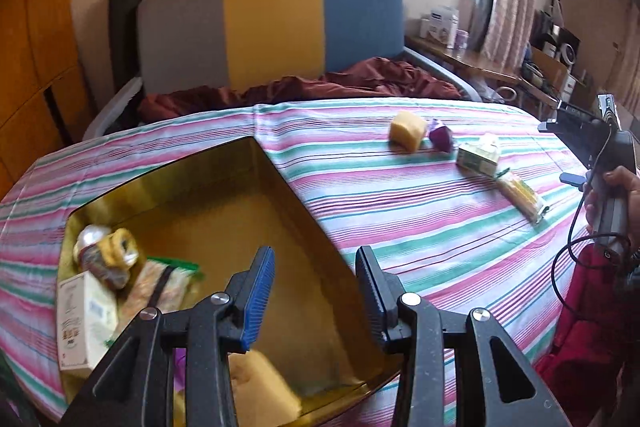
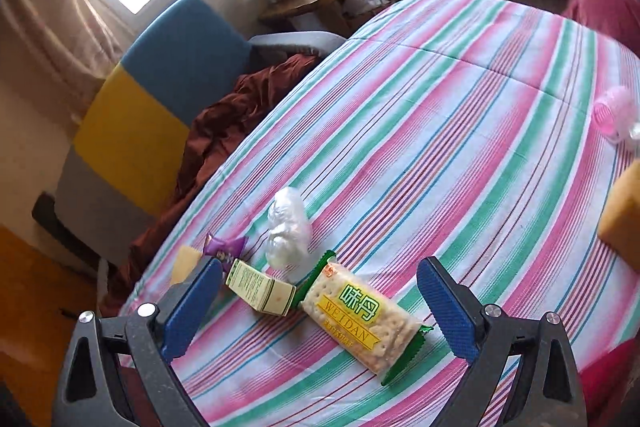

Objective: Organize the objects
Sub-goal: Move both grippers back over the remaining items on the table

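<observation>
Gold-coloured metal lined the open tin [image 1: 240,195] on the striped bedspread [image 1: 400,211], and it already held a white carton [image 1: 86,319], a blurred round packet [image 1: 108,255] and a patterned pouch [image 1: 160,287] at about 9 o'clock in the left wrist view. The left tool [image 1: 316,291] hung over the tin with its jaws partly apart and nothing visible between the pads; a yellow sponge-like block [image 1: 260,387] lay below them at 6 o'clock, inside the tin as far as could be judged.

The step in hand looked like fetching the next item. The right tool [image 2: 320,303] stood with its jaws wide apart and empty, and the cracker packet [image 2: 360,319] lay on the bed between them. At 11 o'clock of the packet sat a small green-and-white box [image 2: 260,291], then a purple wrapper [image 2: 224,247], a yellow wedge [image 2: 188,261] and a crumpled clear bag [image 2: 288,231]. The next move probably called for lowering the right tool over the packet, closing across its narrow width, and carrying it to the tin.

The yellow wedge was half hidden behind the left-hand finger in the right wrist view. A pink object [image 2: 612,119] at 3 o'clock was too blurred to name, and an orange-yellow block [image 2: 624,215] was cut off by the frame edge. The tin's near corner was masked by the left tool.
</observation>
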The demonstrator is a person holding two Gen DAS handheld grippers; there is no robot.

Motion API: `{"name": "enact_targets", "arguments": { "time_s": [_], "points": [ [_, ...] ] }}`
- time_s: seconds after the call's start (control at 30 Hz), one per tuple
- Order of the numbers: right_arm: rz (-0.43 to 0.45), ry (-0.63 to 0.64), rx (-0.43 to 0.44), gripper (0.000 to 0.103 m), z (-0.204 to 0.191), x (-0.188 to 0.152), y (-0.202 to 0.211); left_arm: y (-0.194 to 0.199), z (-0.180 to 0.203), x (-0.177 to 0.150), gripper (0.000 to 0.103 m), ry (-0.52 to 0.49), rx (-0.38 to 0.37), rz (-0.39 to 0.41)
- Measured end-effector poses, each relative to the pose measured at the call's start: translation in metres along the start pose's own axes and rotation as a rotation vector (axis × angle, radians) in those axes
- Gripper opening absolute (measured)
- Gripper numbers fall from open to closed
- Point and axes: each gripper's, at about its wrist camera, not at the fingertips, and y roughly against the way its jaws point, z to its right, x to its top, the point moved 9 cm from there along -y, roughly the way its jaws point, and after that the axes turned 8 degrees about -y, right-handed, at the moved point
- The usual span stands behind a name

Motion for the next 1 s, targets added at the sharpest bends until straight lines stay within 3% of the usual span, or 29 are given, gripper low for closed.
{"name": "enact_targets", "arguments": {
  "time_s": [0.2, 0.33, 0.67, 1.0],
  "points": [
    [-0.028, -0.012, 0.029, 0.102, -0.005, -0.006, -0.004, -0.018, 0.033, 0.030, 0.042, -0.077, -0.031, -0.008],
    [-0.045, 0.007, 0.056, 0.102, -0.012, -0.013, -0.004, -0.035, 0.048, 0.050, 0.048, -0.119, -0.045, -0.022],
    [-0.115, 0.011, 0.112, 0.103, -0.018, -0.026, -0.010, -0.109, 0.093, 0.100, 0.080, -0.247, -0.091, -0.092],
    [-0.188, 0.014, 0.158, 0.103, -0.025, -0.038, -0.017, -0.198, 0.120, 0.137, 0.082, -0.432, -0.089, -0.117]
  ]
}}
